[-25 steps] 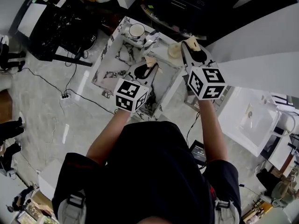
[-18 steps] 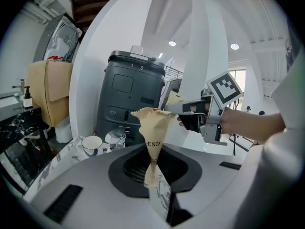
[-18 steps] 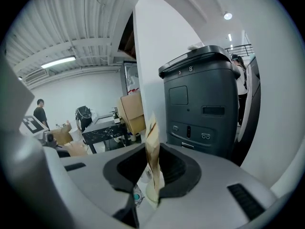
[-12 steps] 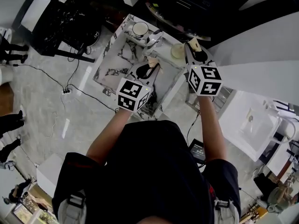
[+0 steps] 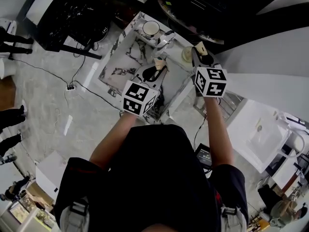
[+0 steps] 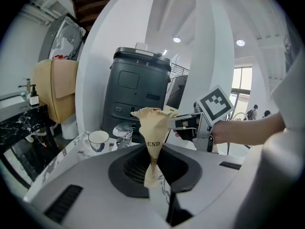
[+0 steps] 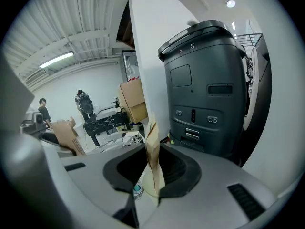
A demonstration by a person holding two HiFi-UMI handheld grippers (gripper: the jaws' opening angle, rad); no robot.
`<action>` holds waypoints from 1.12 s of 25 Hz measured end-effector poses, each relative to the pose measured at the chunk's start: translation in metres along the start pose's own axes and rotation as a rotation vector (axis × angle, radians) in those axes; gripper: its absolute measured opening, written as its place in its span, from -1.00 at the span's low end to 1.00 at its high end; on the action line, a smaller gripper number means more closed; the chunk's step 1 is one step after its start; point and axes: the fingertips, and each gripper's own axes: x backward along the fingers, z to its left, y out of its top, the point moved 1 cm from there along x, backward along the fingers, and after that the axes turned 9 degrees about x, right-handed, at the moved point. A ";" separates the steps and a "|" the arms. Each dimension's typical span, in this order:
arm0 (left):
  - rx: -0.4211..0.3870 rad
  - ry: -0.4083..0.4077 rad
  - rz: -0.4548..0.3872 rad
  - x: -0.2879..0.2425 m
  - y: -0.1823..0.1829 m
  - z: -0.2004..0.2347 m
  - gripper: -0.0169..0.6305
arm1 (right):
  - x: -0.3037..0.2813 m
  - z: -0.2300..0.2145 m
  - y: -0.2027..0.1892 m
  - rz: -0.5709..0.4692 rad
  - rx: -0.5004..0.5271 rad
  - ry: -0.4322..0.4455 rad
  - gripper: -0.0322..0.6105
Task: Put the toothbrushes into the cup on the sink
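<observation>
The left tool [image 5: 153, 74] is clamped on one wrapped toothbrush [image 6: 152, 128] and the right tool [image 5: 203, 58] on a second toothbrush [image 7: 152, 149], both upright, short of the cup [image 5: 151, 28] on the sink [image 5: 120, 66], apparently for end-first insertion.

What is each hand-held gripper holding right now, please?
Left hand-held gripper: closed on a tan paper-wrapped toothbrush.
Right hand-held gripper: closed on a second tan paper-wrapped toothbrush.
</observation>
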 end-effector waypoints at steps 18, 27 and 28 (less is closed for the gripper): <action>0.010 -0.005 0.012 -0.001 -0.007 0.001 -0.79 | -0.012 0.000 -0.022 0.043 -0.060 0.002 -0.61; 0.011 -0.017 0.010 0.002 -0.009 0.000 -0.79 | -0.009 0.002 -0.023 0.050 -0.055 -0.008 -0.48; 0.010 -0.019 0.010 0.002 -0.009 0.000 -0.79 | -0.009 0.001 -0.024 0.052 -0.057 -0.012 -0.47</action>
